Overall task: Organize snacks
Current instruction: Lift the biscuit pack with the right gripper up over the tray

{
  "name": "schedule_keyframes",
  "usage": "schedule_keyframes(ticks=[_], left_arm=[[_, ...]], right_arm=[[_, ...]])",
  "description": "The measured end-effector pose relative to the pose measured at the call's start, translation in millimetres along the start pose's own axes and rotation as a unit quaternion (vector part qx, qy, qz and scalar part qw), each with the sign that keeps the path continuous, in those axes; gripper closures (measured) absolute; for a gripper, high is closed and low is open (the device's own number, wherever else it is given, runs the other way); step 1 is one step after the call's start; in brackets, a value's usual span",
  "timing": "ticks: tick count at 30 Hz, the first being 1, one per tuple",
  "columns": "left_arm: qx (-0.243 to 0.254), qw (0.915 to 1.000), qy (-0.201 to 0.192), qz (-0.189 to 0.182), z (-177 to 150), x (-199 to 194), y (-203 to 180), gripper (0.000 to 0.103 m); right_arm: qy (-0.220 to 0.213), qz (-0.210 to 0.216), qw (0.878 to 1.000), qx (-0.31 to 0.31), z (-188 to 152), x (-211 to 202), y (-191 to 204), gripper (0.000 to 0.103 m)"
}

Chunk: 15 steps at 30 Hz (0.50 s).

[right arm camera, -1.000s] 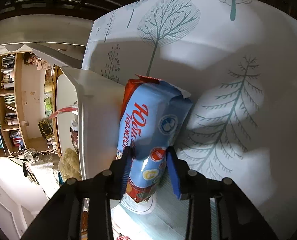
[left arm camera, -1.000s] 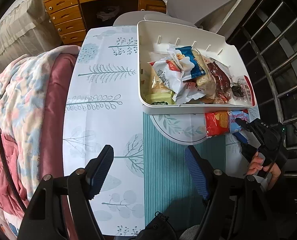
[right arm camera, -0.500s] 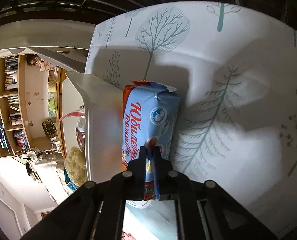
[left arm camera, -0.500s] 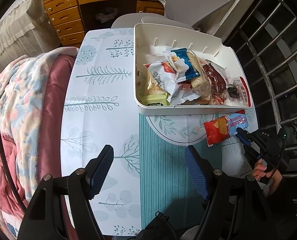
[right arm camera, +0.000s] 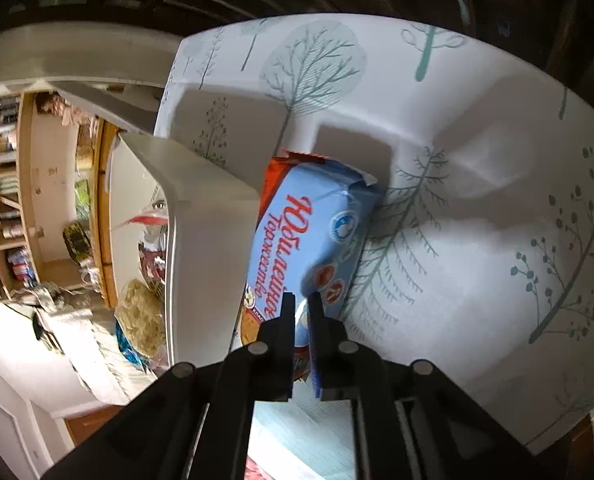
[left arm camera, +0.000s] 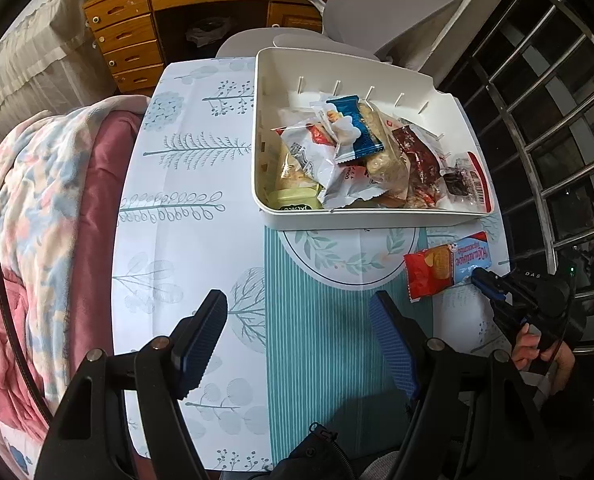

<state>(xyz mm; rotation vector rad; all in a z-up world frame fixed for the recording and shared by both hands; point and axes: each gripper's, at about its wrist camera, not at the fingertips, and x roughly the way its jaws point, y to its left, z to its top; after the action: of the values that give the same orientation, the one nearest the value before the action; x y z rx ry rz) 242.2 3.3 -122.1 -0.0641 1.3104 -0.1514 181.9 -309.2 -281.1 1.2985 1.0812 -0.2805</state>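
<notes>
The white bin [left arm camera: 361,216] at 12 o'clock holds heaped snack packets [left arm camera: 349,152]. The right gripper [right arm camera: 301,304] pinches the biscuit pack [left arm camera: 445,264] at the bin's 5 o'clock. The left gripper [left arm camera: 297,320] is spread, empty.

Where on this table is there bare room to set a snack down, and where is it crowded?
Free: the cloth between the blanket and the bin, and the striped strip in front of the left gripper. Crowded: inside the bin, and beside the biscuit pack pinched by the right gripper.
</notes>
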Motion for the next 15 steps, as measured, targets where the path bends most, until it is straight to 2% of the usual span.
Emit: schedule_keyframes(ticks=[2,4,9,11,13,15], left_arm=[[0.002,1.0,-0.001,-0.001,0,0,-1,0.031],[0.003,1.0,0.0,-0.001,0,0,-1,0.031],[0.002,1.0,0.003,0.0,1,3,0,0.031],[0.0,1.0,0.008,0.005,1,6,2,0.031],[-0.002,0.9998,0.014,0.011,0,9,5,0.031],[-0.004,0.9996,0.021,0.019,0,13,8,0.031]], right_arm=[[0.008,-0.018,1.0,-0.009,0,5,5,0.071],[0.007,-0.029,1.0,-0.008,-2,8,8,0.062],[0.017,-0.058,0.998,-0.01,-4,24,15,0.056],[0.014,-0.065,0.998,-0.012,-5,28,19,0.045],[0.004,-0.068,0.997,-0.019,-6,30,25,0.038],[-0.003,-0.081,0.996,-0.031,-6,33,31,0.036]])
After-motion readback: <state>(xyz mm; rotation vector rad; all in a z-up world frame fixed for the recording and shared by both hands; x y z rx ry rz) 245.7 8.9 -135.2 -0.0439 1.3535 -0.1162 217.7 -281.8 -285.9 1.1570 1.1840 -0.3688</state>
